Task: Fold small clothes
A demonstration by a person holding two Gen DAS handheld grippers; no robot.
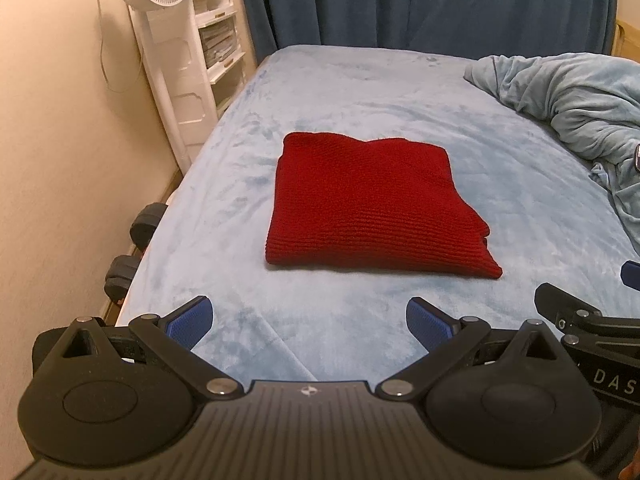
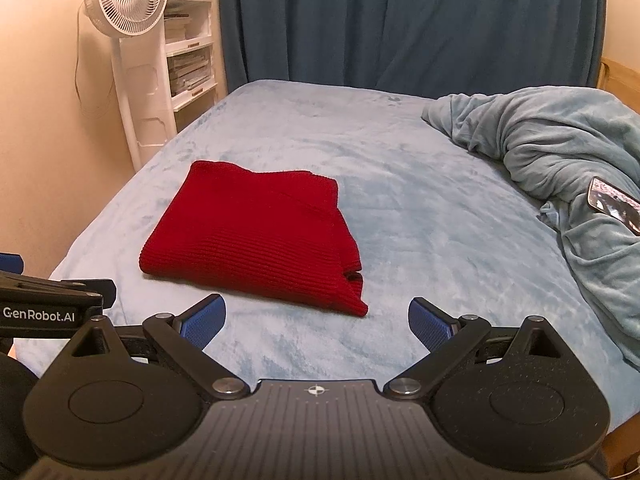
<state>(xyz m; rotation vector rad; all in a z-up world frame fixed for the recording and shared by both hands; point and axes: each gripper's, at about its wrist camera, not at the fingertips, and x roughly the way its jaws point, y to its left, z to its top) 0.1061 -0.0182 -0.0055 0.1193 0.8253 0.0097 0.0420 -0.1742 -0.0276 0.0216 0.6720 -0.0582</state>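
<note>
**Folded red knit on bed; both tools released and clear of it**

My left tool [image 1: 308, 322] is held low over the near edge of the bed [image 1: 248, 184], its blue pads [image 1: 192, 320] spread wide with nothing between them. My right tool [image 2: 316, 322] stands the same way: fingers parted, empty, above the bed's light blue cover. Part of the right tool shows at the right edge of the left wrist view, just beside the left one.

The red knit garment [image 1: 372, 204] lies flat on the bed as a folded, roughly square bundle, ahead of both tools and touching neither. Its near edge is thick with layers. At its near right corner a small dark opening shows between the layers in the right wrist view.

To the right, a rumpled light blue blanket [image 2: 560, 152] is heaped on the bed, well apart from the garment, with a phone-like object [image 2: 612, 202] resting on it. A white standing fan [image 2: 128, 0] and a white shelf unit [image 2: 188, 48] stand beyond the bed's left side, before a dark blue curtain [image 2: 400, 20]. Two dark dumbbells [image 1: 136, 244] lie beside the bed on the left.
</note>
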